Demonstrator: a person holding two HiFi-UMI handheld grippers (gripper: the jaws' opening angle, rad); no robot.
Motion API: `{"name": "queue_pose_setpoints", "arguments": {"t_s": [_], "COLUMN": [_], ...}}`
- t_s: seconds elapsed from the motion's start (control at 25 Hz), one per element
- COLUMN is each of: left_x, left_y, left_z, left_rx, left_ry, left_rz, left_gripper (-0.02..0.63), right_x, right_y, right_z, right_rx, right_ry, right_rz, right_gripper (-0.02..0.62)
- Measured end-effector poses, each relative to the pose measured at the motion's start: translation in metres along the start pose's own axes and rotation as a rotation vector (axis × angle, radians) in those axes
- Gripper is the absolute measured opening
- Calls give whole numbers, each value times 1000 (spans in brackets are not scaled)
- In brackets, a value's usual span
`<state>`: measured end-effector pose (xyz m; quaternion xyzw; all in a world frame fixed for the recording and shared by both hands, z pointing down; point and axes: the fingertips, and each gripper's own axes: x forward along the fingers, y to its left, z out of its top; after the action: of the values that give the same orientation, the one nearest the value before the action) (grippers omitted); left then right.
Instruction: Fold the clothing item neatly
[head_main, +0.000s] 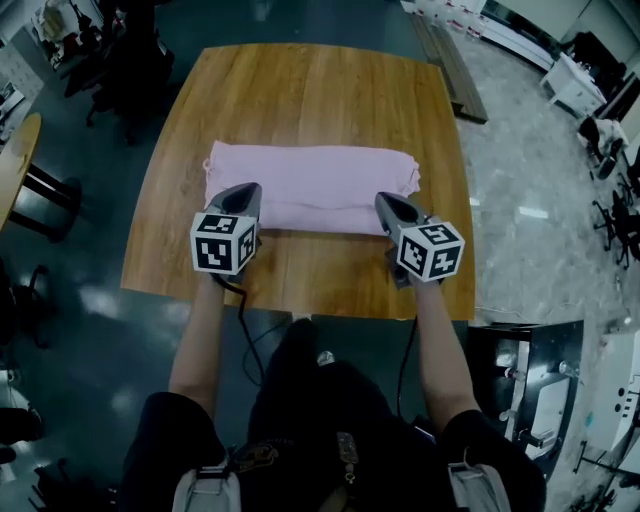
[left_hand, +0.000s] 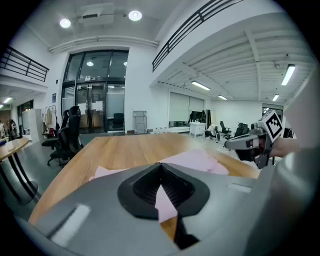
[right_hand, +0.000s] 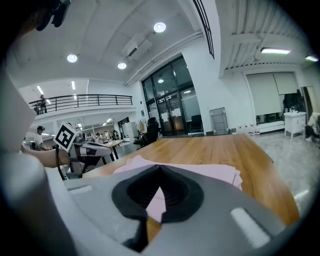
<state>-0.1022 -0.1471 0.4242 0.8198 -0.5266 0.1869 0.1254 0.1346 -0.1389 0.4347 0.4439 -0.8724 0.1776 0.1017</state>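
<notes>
- Pink cloth (head_main: 310, 185) lies folded into a long, flat rectangle across the middle of the wooden table (head_main: 300, 90), its long side running left to right. The right end looks a little bunched and uneven.
- Seen from the left gripper view, the cloth (left_hand: 200, 161) spreads over the tabletop just beyond the jaws; from the right gripper view it (right_hand: 200, 172) fills the same place, layered edges showing at its right.
- Left gripper (head_main: 250, 190) is at the cloth's near edge toward its left end, with its marker cube (head_main: 223, 242) facing the camera. In its own view the left gripper (left_hand: 161, 165) has its jaws closed tip to tip, and only a sliver of pink shows through the gap below the tips. No part of the cloth looks lifted.
- Right gripper (head_main: 385, 200) is at the near edge toward the right end, its own marker cube (head_main: 430, 250) behind it. Its own view shows the right gripper (right_hand: 159, 167) closed the same way, tips together, with nothing visibly raised from the table.
- Each gripper appears in the other's view, off to the side over the table.
- Bare forearms (head_main: 195, 340) reach forward from the person's body at the near edge of the table.
- An office chair (left_hand: 67, 140) stands near the table's far left corner, in front of tall glass doors (left_hand: 95, 107).
</notes>
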Motion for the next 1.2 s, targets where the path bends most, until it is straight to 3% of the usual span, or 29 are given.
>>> {"name": "queue_pose_setpoints", "arguments": {"t_s": [0.28, 0.52, 0.76, 1.2], "left_x": [-59, -113, -157, -203], "left_y": [-94, -130, -130, -106], "left_z": [8, 24, 34, 35], "left_rx": [-24, -23, -10, -2], "left_ry": [-49, -90, -136, -185], "left_rz": [-76, -135, -169, -233], "left_gripper": [8, 8, 8, 8], "right_x": [-65, -99, -118, -122], "right_y": [62, 131, 177, 239], "right_z": [5, 30, 43, 59], "right_rx": [-23, -71, -83, -138], "right_ry": [-90, -168, -222, -252], "right_rz": [100, 198, 207, 134], "right_gripper": [2, 2, 2, 2]}}
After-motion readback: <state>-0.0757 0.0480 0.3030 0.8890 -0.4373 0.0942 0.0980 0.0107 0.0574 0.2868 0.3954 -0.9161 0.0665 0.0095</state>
